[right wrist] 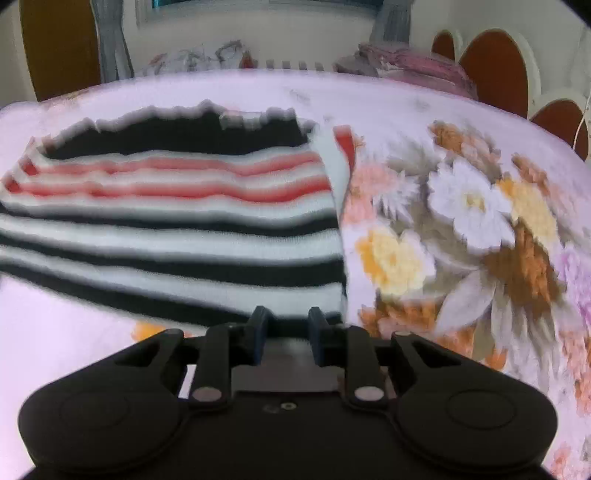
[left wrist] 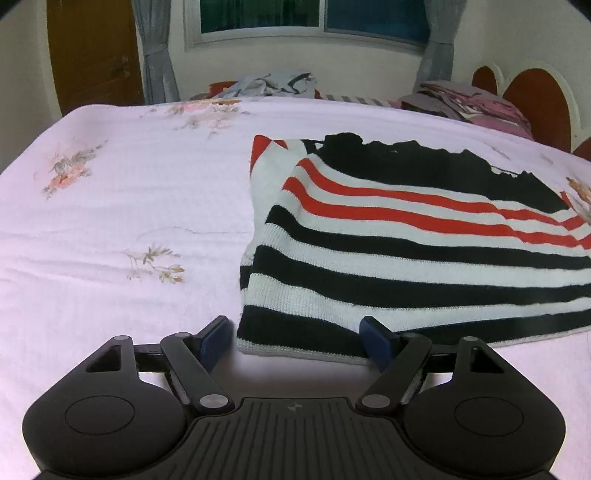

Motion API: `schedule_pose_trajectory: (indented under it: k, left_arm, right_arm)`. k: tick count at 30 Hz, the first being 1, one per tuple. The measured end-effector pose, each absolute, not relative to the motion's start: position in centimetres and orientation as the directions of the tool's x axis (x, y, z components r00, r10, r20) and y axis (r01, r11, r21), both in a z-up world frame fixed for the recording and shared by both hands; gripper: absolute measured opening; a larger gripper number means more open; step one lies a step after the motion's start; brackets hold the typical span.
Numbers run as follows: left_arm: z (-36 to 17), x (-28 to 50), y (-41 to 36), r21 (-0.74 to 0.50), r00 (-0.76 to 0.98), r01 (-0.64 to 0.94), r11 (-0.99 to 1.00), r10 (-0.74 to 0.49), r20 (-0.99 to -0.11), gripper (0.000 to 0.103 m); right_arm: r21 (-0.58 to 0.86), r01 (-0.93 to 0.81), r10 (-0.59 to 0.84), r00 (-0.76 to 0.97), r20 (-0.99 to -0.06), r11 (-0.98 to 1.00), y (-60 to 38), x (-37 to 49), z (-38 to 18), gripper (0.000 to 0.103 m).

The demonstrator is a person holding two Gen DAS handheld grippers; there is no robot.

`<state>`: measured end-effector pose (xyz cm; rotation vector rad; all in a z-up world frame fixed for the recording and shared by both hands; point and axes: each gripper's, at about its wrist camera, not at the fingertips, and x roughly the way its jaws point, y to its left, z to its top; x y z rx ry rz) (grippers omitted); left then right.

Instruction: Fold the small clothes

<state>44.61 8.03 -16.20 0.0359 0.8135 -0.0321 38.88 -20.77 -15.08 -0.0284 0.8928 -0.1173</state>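
At the bottom of the left wrist view, the left gripper (left wrist: 295, 338) stands spread wide, its blue-padded fingers (left wrist: 213, 341) straddling the near left corner of the striped knit sweater in black, white and red (left wrist: 406, 236); the pads do not press on it. In the right wrist view, lower centre, the right gripper (right wrist: 286, 332) has its jaws drawn close with a narrow gap between; the sweater's (right wrist: 177, 221) near right hem sits at the tips, but blur hides whether cloth is pinched. The sweater lies flat, partly folded, on the pale pink floral bedsheet (left wrist: 110, 221). At the upper edge, heaped clothes (left wrist: 273, 83) sit along the bed's far side, below a window (left wrist: 310, 18).
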Motion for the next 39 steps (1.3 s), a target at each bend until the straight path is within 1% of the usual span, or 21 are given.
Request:
schedule_pose_trajectory:
  k: [10,17,18,21,22,23,24,25,26,29,32,34,39]
  left_arm:
    - [-16.1,44.4,8.1,0.023,0.687,0.05,0.998,-0.018,-0.726,0.077]
    - [-16.1,44.5,8.4,0.001,0.678,0.038,0.999,-0.025,-0.735,0.077]
    - [-15.7,44.4,8.5,-0.004,0.674,0.024,1.0,-0.019,-0.738,0.077]
    - [-14.3,42.8,8.6,-0.025,0.703,0.009,1.0,-0.024,-0.711,0.077]
    - [-14.0,42.1,8.9,-0.075,0.706,-0.004,0.997,-0.05,-0.706,0.077]
    - [-13.9,41.5,9.3,-0.142,0.708,-0.018,0.99,-0.088,-0.7,0.077]
    - [-14.1,40.9,9.7,-0.203,0.711,-0.031,0.979,-0.121,-0.692,0.074]
    - [-14.4,40.4,10.1,-0.274,0.711,-0.046,0.961,-0.161,-0.684,0.059]
    - [-14.9,40.1,10.4,-0.343,0.703,-0.064,0.937,-0.202,-0.682,0.05]
    - [-16.8,40.1,11.1,-0.479,0.695,-0.154,0.864,-0.25,-0.674,0.049]
    - [-18.1,40.5,11.8,-0.597,0.727,-0.219,0.772,-0.278,-0.627,0.05]
    - [-19.0,41.2,12.4,-0.669,0.752,-0.249,0.701,-0.295,-0.59,0.05]
    - [-20.6,42.6,12.8,-0.744,0.802,-0.298,0.599,-0.266,-0.535,0.049]
  right_arm:
    - [-0.062,0.091,-0.105,0.614,-0.782,0.994,-21.1,38.9,-14.7,0.024]
    - [-0.06,0.085,-0.1,0.623,-0.776,0.995,-21.0,38.6,-14.8,0.024]
    - [-0.052,0.097,-0.102,0.63,-0.77,0.994,-21.0,38.4,-14.4,0.024]
    - [0.016,0.109,-0.066,0.705,-0.707,0.994,-21.5,36.4,-12.7,0.026]
    - [0.031,0.104,-0.054,0.718,-0.694,0.994,-21.5,35.7,-12.3,0.026]
    - [0.042,0.093,-0.04,0.734,-0.678,0.995,-21.5,35.2,-12.0,0.019]
    - [0.061,0.068,-0.011,0.751,-0.66,0.996,-21.4,34.6,-11.7,0.015]
    - [0.078,0.05,0.014,0.757,-0.654,0.996,-21.3,34.3,-11.4,0.009]
    - [0.092,0.036,0.033,0.758,-0.652,0.995,-21.2,34.2,-11.2,0.007]
    - [0.121,-0.01,0.084,0.773,-0.629,0.993,-20.3,34.0,-10.5,0.005]
    - [0.143,-0.042,0.123,0.769,-0.627,0.989,-19.5,34.8,-10.1,0.002]
    - [0.156,-0.047,0.137,0.761,-0.635,0.987,-19.0,36.1,-10.2,0.002]
    - [0.197,-0.078,0.191,0.729,-0.657,0.977,-16.3,41.8,-11.1,0.001]
